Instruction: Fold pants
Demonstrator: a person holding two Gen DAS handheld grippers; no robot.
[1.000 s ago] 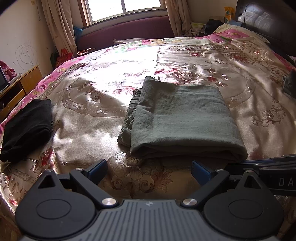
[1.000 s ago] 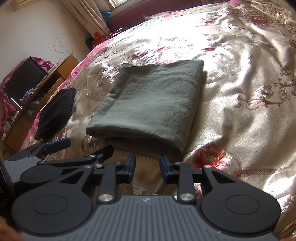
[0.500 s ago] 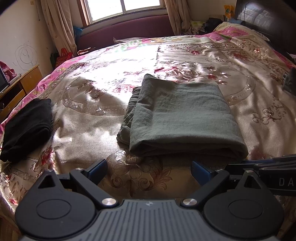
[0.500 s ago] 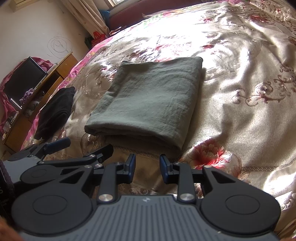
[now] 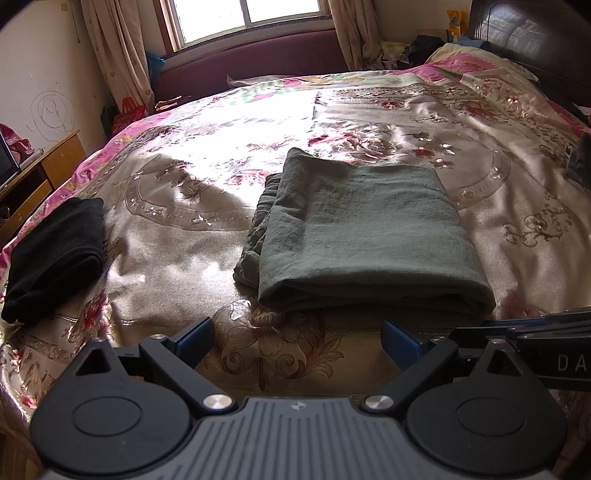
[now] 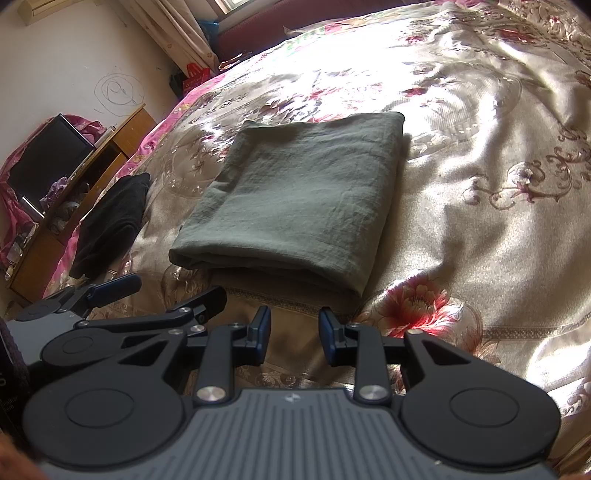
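The grey-green pants (image 5: 369,236) lie folded into a flat rectangle in the middle of the floral bedspread (image 5: 184,229); a few looser layers stick out along their left side. My left gripper (image 5: 297,338) hovers open and wide just short of their near edge, holding nothing. In the right wrist view the same pants (image 6: 295,195) lie ahead of my right gripper (image 6: 295,328). Its jaws stand a narrow gap apart with only bedspread (image 6: 480,221) between them. The left gripper (image 6: 162,295) shows at that view's lower left.
A folded black garment (image 5: 55,254) lies near the bed's left edge, also seen as a black garment (image 6: 110,221). A wooden cabinet (image 6: 110,155) with a dark screen stands left of the bed. A dark headboard (image 5: 535,33) rises at far right, with a maroon bench (image 5: 251,62) under the window.
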